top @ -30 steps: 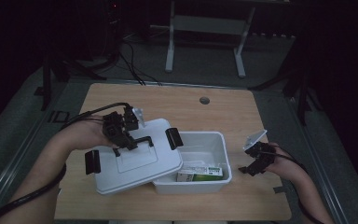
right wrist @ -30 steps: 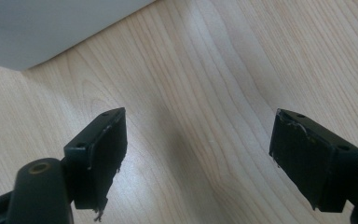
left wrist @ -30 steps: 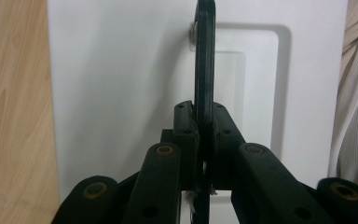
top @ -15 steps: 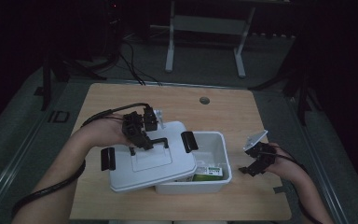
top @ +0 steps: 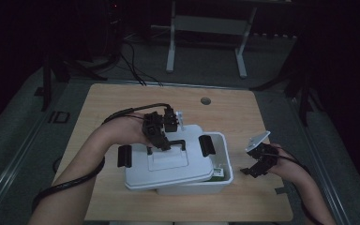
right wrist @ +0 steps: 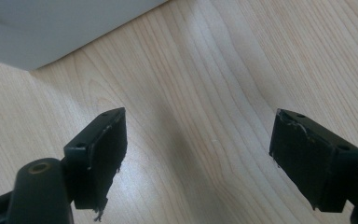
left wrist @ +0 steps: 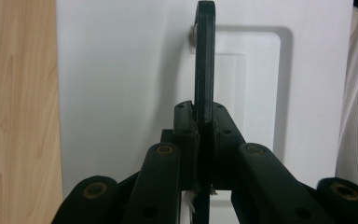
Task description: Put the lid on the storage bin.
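The lid (top: 166, 161) you hold is white and rectangular, with a recessed panel in its middle, a black carrying handle (top: 173, 144) across the top and a black latch (top: 124, 155) at each short end. It sits tilted over the left part of the white bin (top: 222, 161), covering most of the opening but not seated square; the bin's right end stays uncovered. In that open corner you can see a green and white package (top: 218, 172) lying inside; its label is too small to read.

Your left gripper (top: 161, 140) comes in over the lid from your left forearm, wrist bent down, and its jaws are clamped together on the handle (left wrist: 204, 65), which runs up as a thin black bar between them in the left gripper view, with the lid (left wrist: 121, 79) white beneath.

Your right gripper (top: 258, 161) rests low near the table (top: 122, 101), just right of the bin and apart from it. Its jaws stand wide apart with nothing between them, only bare wood (right wrist: 205, 102) below, and a corner of the bin (right wrist: 51, 28) at the top left.
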